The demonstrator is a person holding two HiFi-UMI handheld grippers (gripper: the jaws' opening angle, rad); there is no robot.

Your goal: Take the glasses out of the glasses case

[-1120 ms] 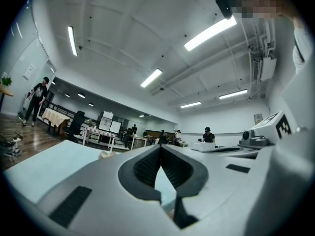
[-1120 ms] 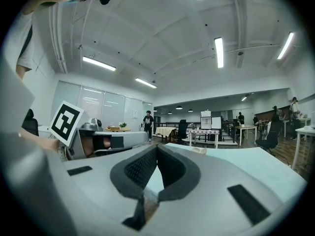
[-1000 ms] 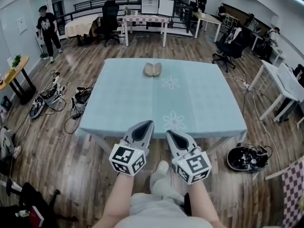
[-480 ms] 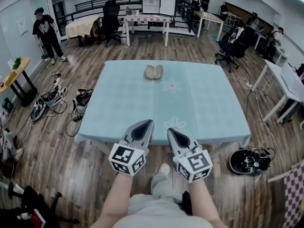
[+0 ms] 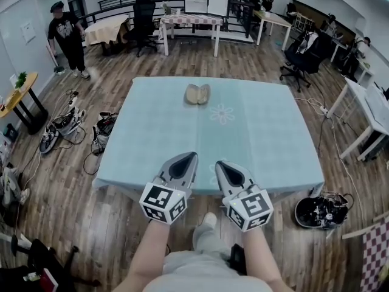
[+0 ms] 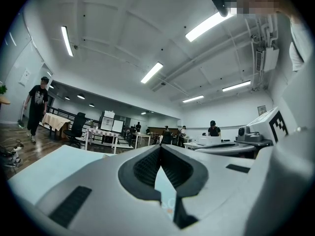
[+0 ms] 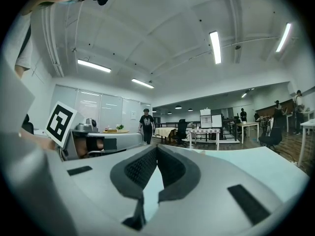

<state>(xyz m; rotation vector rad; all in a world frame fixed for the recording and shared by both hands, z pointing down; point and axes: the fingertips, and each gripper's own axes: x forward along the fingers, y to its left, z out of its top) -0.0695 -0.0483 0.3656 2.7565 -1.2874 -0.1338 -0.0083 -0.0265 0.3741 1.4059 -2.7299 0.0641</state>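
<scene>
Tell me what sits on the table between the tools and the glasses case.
Nothing visible does. The glasses case lies toward the far edge of the table. The left tool and right tool are at its near edge, with only bare tabletop between.

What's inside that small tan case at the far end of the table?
The glasses case shows as two tan halves side by side on the blue tablecloth, so it seems to be open. It is too small in the head view to tell what, if anything, lies inside.

Table (image 5: 261, 139) covered in matt pale-blue cloth; glossy wood-plank floor (image 5: 73, 181); left gripper (image 5: 187, 157) and right gripper (image 5: 220, 165) smooth grey plastic; pads (image 6: 145, 168) dark, ribbed.
</scene>
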